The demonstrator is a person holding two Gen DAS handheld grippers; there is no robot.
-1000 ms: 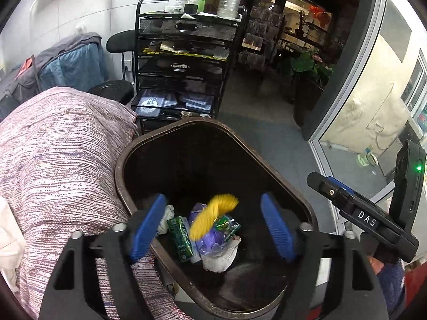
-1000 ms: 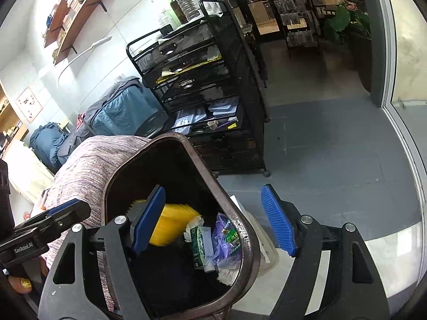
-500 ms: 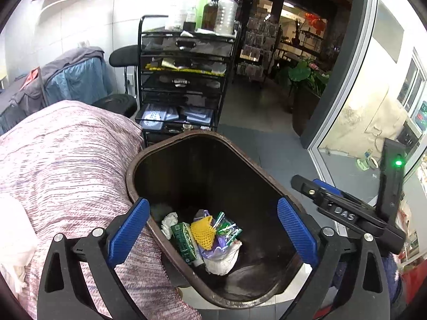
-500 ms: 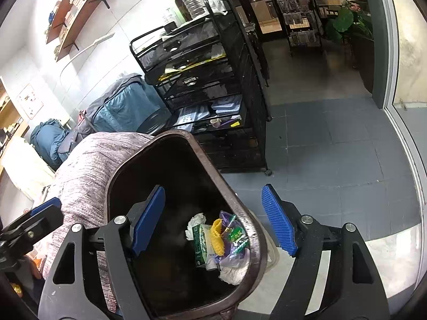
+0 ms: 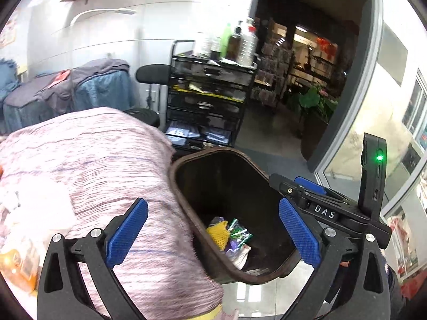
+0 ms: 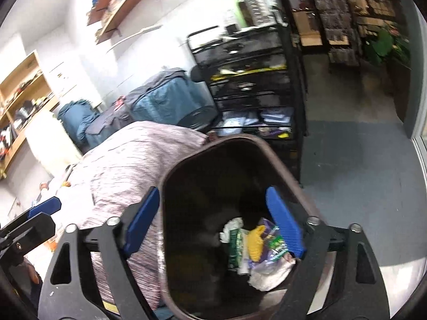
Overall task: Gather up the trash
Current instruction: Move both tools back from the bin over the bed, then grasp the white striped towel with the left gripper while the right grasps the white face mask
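Trash (image 6: pixel 256 245) lies in bin (image 6: pixel 170 176) — below open right claw (image 6: pixel 213 224).

— What colours are on the grippers?

— Both black, with blue ridged pads (image 5: pixel 127 231); a green light (image 5: pixel 379 157) glows on the right gripper (image 6: pixel 213 226)

— And the bin?

— The bin (image 6: pixel 184 165) is dark brown with a black inside. Near its bottom lie a yellow mesh piece (image 6: pixel 254 242), a green printed packet (image 6: pixel 234 242), a purple wrapper (image 6: pixel 269 228) and white crumpled paper (image 6: pixel 232 226)

— To its left?

— A pink cloth (image 5: pixel 88 165) streaked with darker lines. Far behind are blue-grey bags (image 5: pixel 101 90) and a black wire rack (image 5: pixel 210 98)
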